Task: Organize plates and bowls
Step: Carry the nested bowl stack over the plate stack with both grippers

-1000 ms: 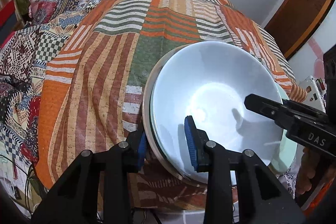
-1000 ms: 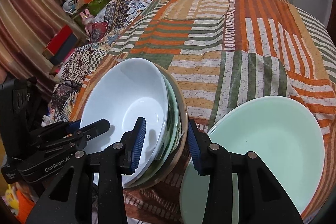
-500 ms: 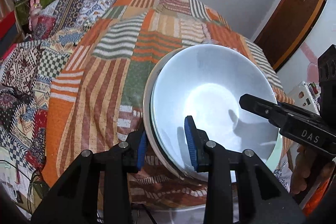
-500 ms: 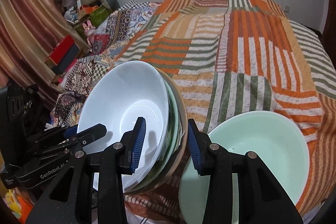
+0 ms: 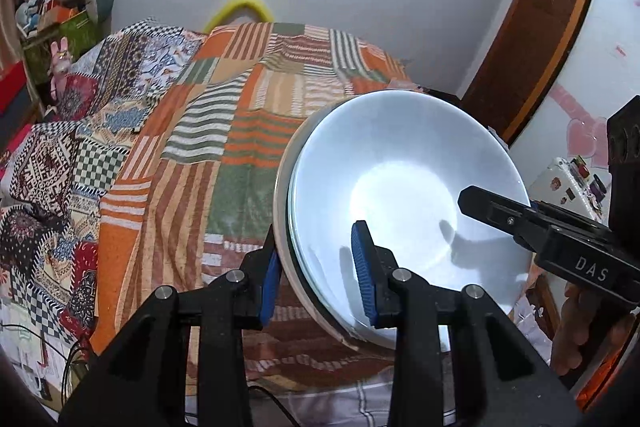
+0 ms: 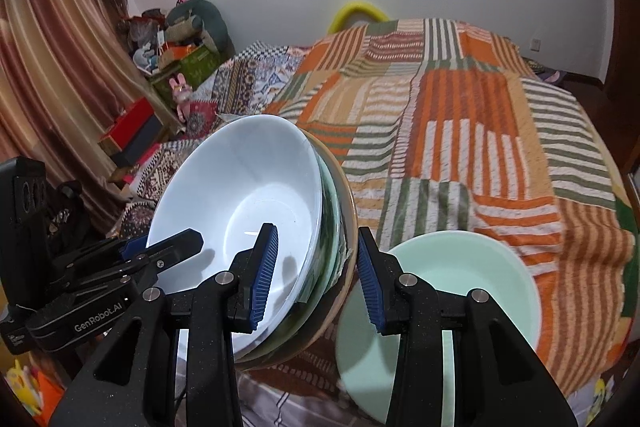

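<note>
A stack of nested dishes, with a white bowl (image 5: 404, 187) on top, is held in the air above the bed; it also shows in the right wrist view (image 6: 240, 211). My left gripper (image 5: 318, 271) is shut on the stack's near-left rim. My right gripper (image 6: 316, 279) is shut on the opposite rim, over several plate edges (image 6: 336, 227). Each gripper shows in the other's view, the right one (image 5: 532, 227) and the left one (image 6: 132, 267). A pale green bowl (image 6: 460, 291) lies on the bed at the right, below the stack.
The bed wears an orange, green and white striped patchwork cover (image 6: 460, 131), also in the left wrist view (image 5: 200, 163). Boxes and toys (image 6: 172, 59) pile up at the left wall by a curtain (image 6: 52, 75). A wooden door (image 5: 532, 39) stands at the right.
Both grippers have lifted the stack of dishes up off the bed. The bed and the pale green bowl now look lower and farther away, and more of the wall shows.
</note>
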The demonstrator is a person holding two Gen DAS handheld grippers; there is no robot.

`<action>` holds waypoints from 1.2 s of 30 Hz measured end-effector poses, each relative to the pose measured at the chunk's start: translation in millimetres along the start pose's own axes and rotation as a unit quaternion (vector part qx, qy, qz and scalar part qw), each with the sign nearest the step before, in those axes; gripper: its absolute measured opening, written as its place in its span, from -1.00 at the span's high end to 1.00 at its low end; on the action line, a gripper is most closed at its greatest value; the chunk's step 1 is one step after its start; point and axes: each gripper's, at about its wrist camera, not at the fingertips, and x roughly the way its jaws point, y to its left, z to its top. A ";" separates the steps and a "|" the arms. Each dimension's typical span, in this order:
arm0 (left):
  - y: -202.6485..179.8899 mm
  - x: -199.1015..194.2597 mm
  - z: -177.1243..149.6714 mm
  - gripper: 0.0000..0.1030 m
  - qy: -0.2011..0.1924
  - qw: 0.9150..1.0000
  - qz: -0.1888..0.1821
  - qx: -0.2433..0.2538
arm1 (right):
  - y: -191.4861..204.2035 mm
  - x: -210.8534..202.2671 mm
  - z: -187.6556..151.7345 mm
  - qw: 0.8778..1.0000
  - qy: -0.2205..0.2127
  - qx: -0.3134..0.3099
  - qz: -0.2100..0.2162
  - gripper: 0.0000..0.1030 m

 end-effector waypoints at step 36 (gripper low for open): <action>-119.2 71.6 -21.6 0.35 0.089 0.993 -0.031 0.074 | -107.2 -45.5 -54.7 0.994 0.007 0.090 -0.054 0.30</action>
